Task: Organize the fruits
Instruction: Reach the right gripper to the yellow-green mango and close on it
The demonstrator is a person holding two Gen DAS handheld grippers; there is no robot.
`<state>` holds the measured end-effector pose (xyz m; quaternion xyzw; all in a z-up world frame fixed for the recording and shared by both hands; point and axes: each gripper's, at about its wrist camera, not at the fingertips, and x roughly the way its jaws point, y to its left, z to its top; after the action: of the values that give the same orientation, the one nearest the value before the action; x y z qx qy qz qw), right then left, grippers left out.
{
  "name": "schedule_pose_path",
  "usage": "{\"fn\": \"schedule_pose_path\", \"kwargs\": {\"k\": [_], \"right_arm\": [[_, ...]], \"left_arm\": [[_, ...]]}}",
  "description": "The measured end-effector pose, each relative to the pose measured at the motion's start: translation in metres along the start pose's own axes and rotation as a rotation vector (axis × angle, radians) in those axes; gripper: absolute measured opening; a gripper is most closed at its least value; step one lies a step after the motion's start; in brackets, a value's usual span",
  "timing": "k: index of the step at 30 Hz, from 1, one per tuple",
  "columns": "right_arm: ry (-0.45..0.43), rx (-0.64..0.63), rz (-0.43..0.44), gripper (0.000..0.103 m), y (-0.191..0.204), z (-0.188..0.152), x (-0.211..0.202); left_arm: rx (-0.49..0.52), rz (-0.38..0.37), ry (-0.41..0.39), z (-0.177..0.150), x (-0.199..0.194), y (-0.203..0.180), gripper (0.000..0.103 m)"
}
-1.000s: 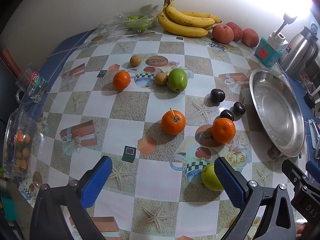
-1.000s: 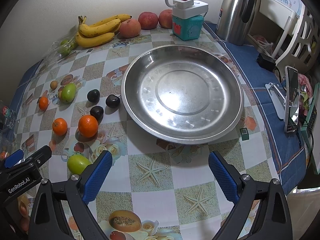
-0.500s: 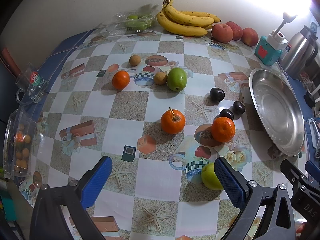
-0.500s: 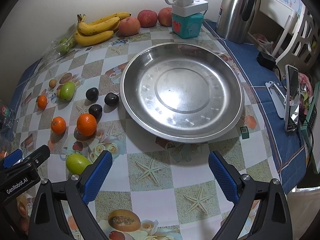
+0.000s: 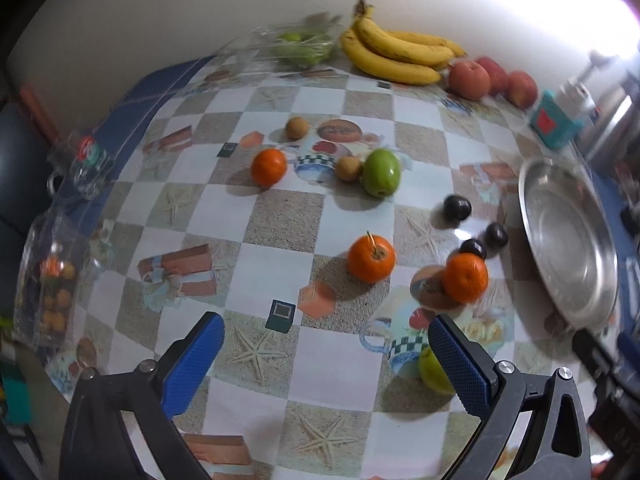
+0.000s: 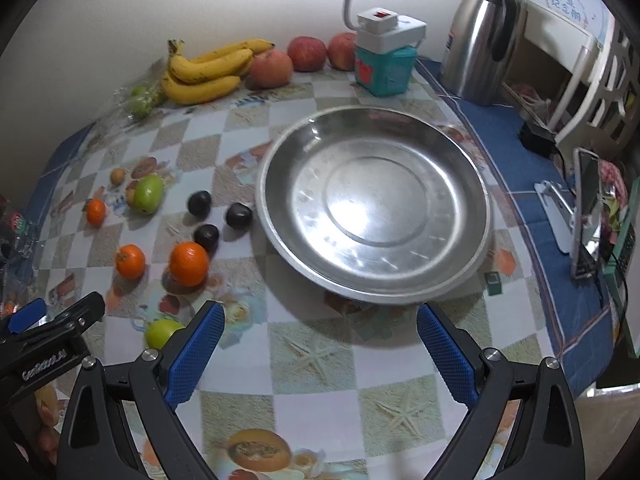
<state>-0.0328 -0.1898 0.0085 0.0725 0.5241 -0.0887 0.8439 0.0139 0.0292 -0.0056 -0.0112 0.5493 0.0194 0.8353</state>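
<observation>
Loose fruit lies on the checked tablecloth: three oranges, a green apple, a second green fruit partly behind my left gripper's right finger, three dark plums, and two small brown fruits. An empty steel plate lies at the right. My left gripper is open and empty above the near table. My right gripper is open and empty in front of the plate. The oranges and plums show left of the plate.
Bananas, three red apples and a bag of green fruit line the back wall. A teal box with a lamp, a steel jug and a phone on a stand are at the right. Plastic boxes stand at the left edge.
Both grippers have moved a little: the fruit has shifted slightly down in the left view, and the plate has shifted right and down in the right view. Both stay open.
</observation>
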Motion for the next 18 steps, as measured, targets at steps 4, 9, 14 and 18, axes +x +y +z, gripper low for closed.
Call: {"fn": "schedule_pose_path", "kwargs": {"k": [4,9,14,18], "right_arm": [[0.01,0.007,0.068,0.097,0.007,0.004,0.001],[0.05,-0.025,0.16,0.097,0.025,0.003,0.009],[0.093,-0.081,0.175,0.097,0.049,0.001,0.019],[0.122,-0.112,0.159,0.097,0.062,-0.001,0.03]], "left_arm": [[-0.032,-0.012,-0.015,0.004,-0.003,-0.001,0.103],[-0.07,0.01,-0.043,0.011,-0.003,0.002,0.103],[-0.08,0.084,-0.036,0.009,0.009,0.015,0.103],[-0.101,0.115,-0.028,0.008,0.016,0.029,0.103]]}}
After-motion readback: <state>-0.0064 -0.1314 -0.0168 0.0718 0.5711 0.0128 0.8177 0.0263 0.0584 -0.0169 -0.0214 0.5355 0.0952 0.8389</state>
